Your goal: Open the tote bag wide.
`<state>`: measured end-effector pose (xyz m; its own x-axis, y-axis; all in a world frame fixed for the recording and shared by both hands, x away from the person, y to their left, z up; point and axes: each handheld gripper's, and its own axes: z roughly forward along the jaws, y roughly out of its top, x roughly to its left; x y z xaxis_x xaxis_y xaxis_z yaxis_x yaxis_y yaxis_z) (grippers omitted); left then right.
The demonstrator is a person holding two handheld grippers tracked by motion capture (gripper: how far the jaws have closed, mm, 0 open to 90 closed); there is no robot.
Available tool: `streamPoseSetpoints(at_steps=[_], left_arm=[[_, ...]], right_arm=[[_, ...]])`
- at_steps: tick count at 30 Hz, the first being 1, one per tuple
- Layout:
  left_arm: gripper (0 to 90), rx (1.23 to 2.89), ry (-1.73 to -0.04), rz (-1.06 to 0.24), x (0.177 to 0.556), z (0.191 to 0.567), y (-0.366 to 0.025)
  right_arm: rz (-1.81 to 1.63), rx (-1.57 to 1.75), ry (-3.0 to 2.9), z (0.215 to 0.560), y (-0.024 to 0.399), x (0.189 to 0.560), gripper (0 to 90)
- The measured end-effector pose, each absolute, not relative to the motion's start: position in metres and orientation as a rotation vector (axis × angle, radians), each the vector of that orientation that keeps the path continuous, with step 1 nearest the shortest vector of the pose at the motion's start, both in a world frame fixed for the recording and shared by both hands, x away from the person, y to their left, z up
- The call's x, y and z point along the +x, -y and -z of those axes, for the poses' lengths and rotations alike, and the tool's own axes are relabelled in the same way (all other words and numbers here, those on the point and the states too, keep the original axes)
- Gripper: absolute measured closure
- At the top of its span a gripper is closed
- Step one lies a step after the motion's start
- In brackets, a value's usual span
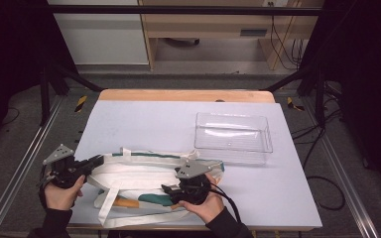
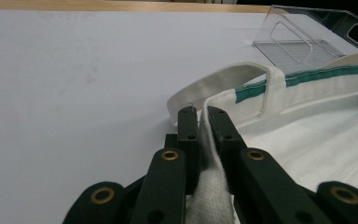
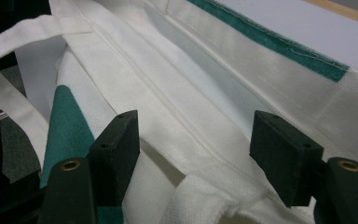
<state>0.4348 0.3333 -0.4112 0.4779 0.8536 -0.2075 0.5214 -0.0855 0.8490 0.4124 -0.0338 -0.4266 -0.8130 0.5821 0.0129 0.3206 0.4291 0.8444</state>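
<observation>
A white cloth tote bag (image 1: pixel 139 173) with green trim lies flat at the table's front, its straps loose around it. At the bag's left end my left gripper (image 1: pixel 98 159) is shut on a fold of its white edge; in the left gripper view the jaws (image 2: pixel 203 120) pinch that fabric just in front of a strap loop (image 2: pixel 223 79). My right gripper (image 1: pixel 164 188) hovers low over the bag's front right part and points left. Its jaws (image 3: pixel 193 140) stand wide open with the bag's cloth (image 3: pixel 182 98) lying below and between them, the pads (image 3: pixel 116 149) clear of it.
A clear plastic bin (image 1: pixel 230 154) stands empty at the right, just behind the bag. The pale blue table top (image 1: pixel 149 119) is bare behind the bag. The bag's front strap (image 1: pixel 106 203) hangs near the table's front edge.
</observation>
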Motion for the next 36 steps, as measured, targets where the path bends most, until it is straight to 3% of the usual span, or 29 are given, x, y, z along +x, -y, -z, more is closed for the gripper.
streamPoseSetpoints(at_steps=[7,8,15,16,21,28,36], left_arm=[[84.6,1.742,-1.181,-0.411,0.437,0.414,-0.334],[84.6,1.739,-1.180,-0.411,0.437,0.414,-0.334],[84.5,1.737,-1.179,-0.410,0.436,0.414,-0.334],[84.5,1.737,-1.180,-0.412,0.436,0.414,-0.334],[84.5,1.731,-1.187,-0.421,0.436,0.414,-0.333],[85.2,1.637,-1.220,-0.433,0.432,0.413,-0.332],[85.1,1.631,-1.222,-0.487,0.428,0.415,-0.323]], right_arm=[[-1.247,0.743,-2.439,0.433,0.028,0.411,37.8],[-1.244,0.725,-2.456,0.434,0.028,0.411,49.2],[-1.276,0.733,-2.459,0.435,0.032,0.413,70.4],[-1.288,0.725,-2.470,0.434,0.033,0.412,78.4],[-1.344,0.742,-2.465,0.429,0.037,0.411,83.7],[-1.423,0.746,-2.539,0.414,0.046,0.400,84.7],[-1.421,0.787,-2.633,0.432,0.048,0.379,84.7]])
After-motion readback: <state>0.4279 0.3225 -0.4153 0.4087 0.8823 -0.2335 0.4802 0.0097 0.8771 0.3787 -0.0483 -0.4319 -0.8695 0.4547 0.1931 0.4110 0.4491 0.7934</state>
